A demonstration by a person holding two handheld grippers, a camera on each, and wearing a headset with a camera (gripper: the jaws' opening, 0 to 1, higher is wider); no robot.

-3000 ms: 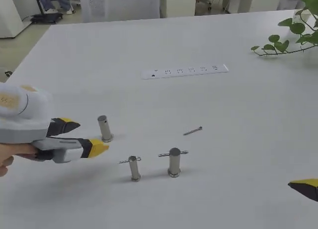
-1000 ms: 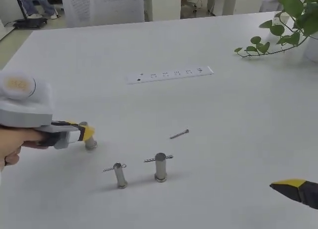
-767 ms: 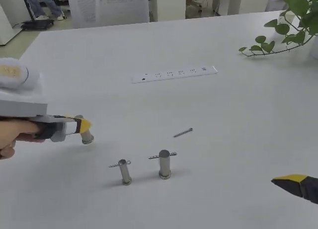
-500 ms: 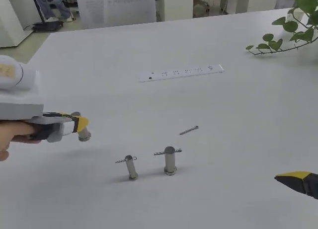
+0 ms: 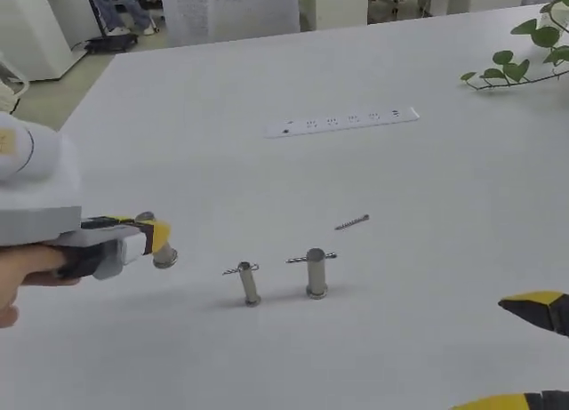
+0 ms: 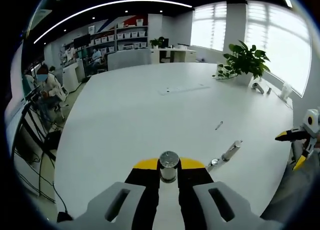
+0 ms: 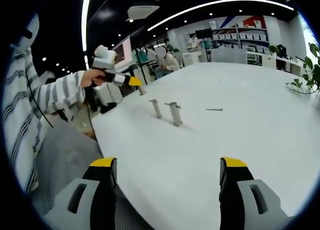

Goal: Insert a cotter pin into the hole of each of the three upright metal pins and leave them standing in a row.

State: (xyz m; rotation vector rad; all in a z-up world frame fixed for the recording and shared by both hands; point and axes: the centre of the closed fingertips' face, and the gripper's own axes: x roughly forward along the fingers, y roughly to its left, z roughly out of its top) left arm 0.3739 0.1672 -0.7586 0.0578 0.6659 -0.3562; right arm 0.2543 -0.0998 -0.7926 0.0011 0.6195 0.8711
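Metal pin (image 6: 168, 160), clamped in left gripper (image 6: 168, 169), faces open table (image 6: 140, 105) ahead.

Bright, even ceiling light; faint soft shadows on the table (image 5: 222, 90); gripper views bow at edges; windows (image 6: 265, 40) glare.
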